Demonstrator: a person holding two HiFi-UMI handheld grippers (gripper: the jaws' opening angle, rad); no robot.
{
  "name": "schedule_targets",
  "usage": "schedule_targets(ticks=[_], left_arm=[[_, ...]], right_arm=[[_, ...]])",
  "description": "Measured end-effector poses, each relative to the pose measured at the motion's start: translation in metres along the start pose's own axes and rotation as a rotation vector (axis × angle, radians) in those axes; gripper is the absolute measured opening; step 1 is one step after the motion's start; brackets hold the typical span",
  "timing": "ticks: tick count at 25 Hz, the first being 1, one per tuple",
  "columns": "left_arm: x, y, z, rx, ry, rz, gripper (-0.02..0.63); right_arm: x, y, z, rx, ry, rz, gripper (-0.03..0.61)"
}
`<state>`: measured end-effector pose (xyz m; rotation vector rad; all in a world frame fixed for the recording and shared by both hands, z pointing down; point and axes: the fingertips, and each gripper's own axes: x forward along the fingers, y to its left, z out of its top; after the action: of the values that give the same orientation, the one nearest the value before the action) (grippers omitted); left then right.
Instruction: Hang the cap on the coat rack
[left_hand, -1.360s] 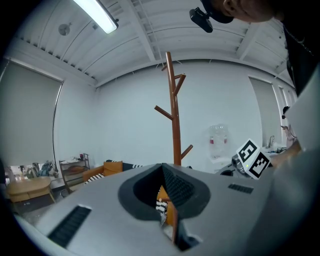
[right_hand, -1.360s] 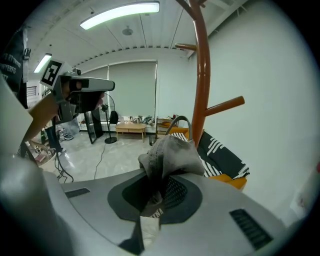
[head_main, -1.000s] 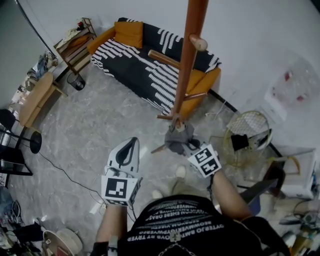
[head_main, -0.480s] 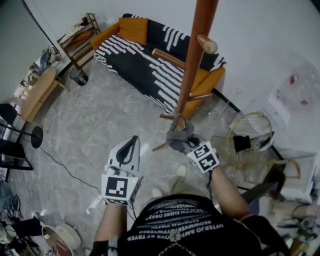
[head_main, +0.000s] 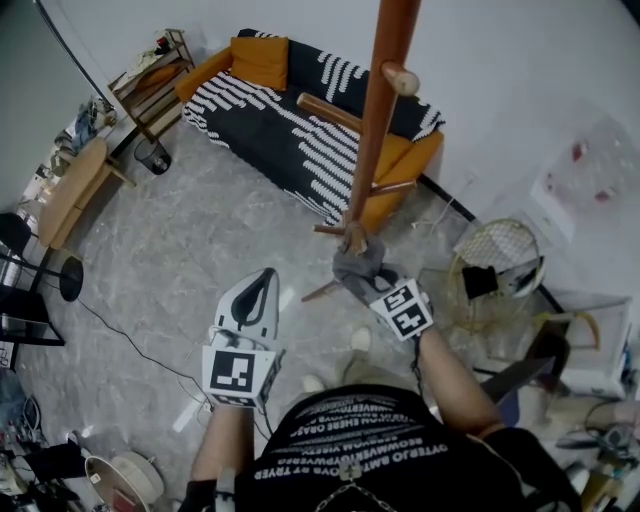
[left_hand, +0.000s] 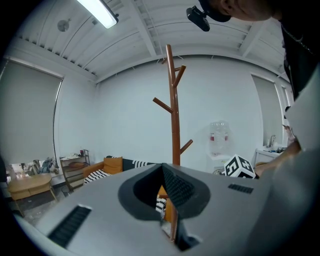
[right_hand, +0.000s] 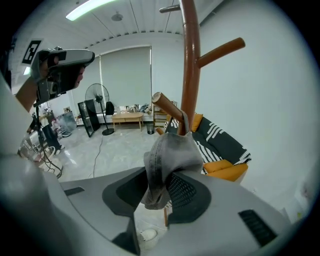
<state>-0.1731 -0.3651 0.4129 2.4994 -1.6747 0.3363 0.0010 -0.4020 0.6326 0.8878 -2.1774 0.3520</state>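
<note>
i'm reading the cap (right_hand: 170, 155) as light, soft grey cloth. it is drooping in folds under its own weight, so it is likely going to sag and swing rather than hold a shape. only the brim should be giving any stiffness, and i'm judging a pinch on a bunched edge of the crown to be the safest hold. right now it is hanging by its upper edge from a low peg (right_hand: 167, 107) of the rack (right_hand: 189, 60), its bottom fold dangling between the jaws of my right gripper (right_hand: 162, 195). those jaws are opening, with a gap showing beside the cloth, so i'm judging the peg to be carrying it. my right arm is reaching forward to the pole, the gripper tilting upward just under the cap. my left gripper (head_main: 255, 300) is hovering low, well apart from the rack, pointing toward it, jaws together and holding nothing.
</note>
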Motion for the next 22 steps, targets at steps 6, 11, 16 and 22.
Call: schedule_targets(ticks=[6,11,16,22], left_arm=[[-0.012,-0.002,0.002,0.058,-0.01,-0.017,0.002],[-0.024,-0.004,0.008,0.062,-0.027,-0.016,0.002],[-0.036,-0.015,0.014,0.05,-0.068,-0.046,0.002],[-0.059,-0.038,0.034,0.01,-0.165,-0.085,0.002]], right_arm=[[-0.016,0.002,0.0,0.006,-0.04,-0.041,0.147],[-0.047,0.005,0.022,0.001,-0.127,-0.087,0.147],[-0.104,0.025,0.073,-0.068,-0.357,-0.128,0.079],[-0.176,0.047,0.119,-0.094,-0.572,-0.174,0.005]])
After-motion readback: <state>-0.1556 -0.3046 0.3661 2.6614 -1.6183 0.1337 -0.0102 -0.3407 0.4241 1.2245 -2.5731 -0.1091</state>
